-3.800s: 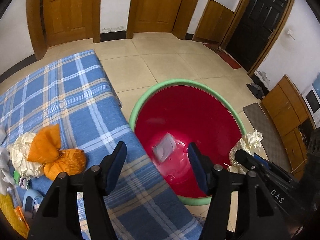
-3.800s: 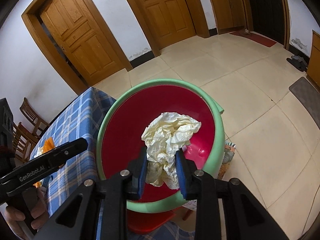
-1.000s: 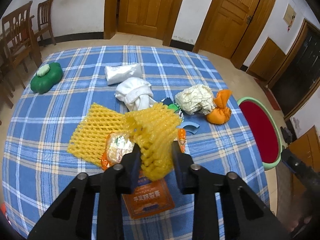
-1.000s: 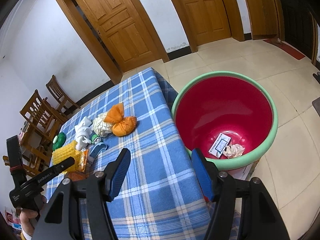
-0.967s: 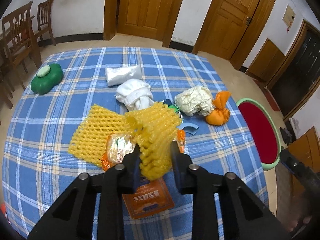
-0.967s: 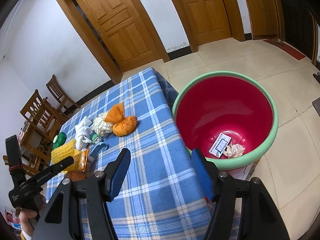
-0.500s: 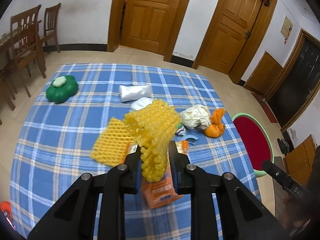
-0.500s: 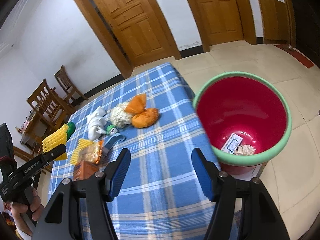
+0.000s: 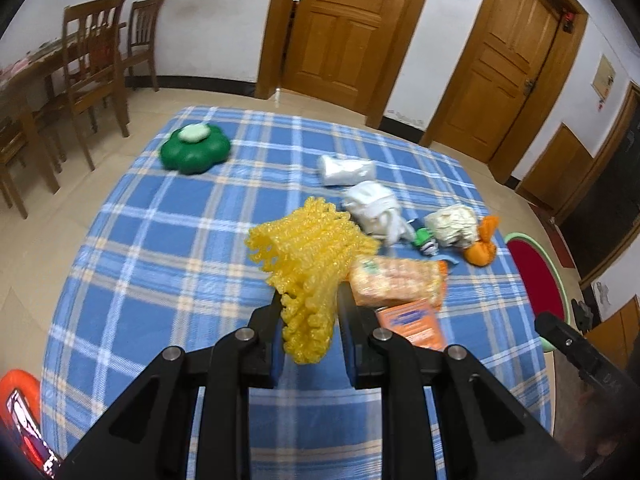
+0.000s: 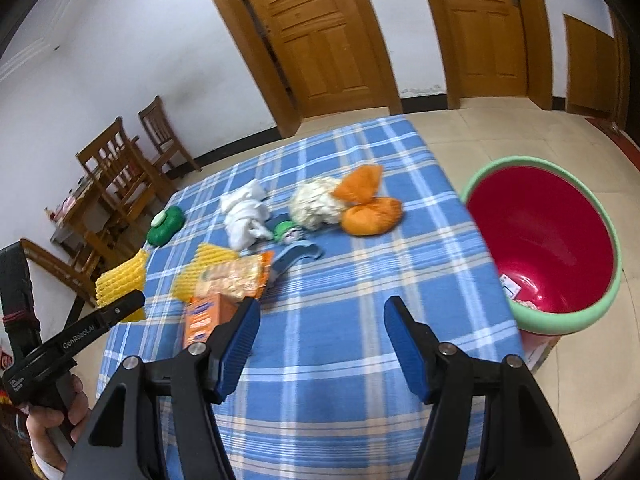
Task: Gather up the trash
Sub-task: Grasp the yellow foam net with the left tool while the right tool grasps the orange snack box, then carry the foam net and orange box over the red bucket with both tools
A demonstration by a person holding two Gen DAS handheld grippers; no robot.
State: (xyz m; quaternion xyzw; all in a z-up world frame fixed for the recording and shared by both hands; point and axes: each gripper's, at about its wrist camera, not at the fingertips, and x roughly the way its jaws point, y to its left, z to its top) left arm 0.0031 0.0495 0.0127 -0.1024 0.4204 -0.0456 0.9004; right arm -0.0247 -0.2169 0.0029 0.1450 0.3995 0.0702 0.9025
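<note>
Blue plaid counter (image 9: 168, 240) ringed by bare tiled floor, red bin (image 10: 540, 248) just off its right edge, left tongs (image 9: 308, 312) clamped on yellow foam net (image 9: 308, 256), now lifted higher off the counter, right tongs (image 10: 322, 320) spread apart over bare cloth, snack packet (image 9: 396, 276) uncovered.

**Camera positions**

Your left wrist view sat high over the near table edge, looking down across the checked cloth (image 9: 168, 240). Your right wrist view looked from further right, lower. Both shared the cloth, the orange bag (image 9: 482, 246) (image 10: 370, 208) and the red bin (image 9: 536, 276) (image 10: 540, 236).
</note>
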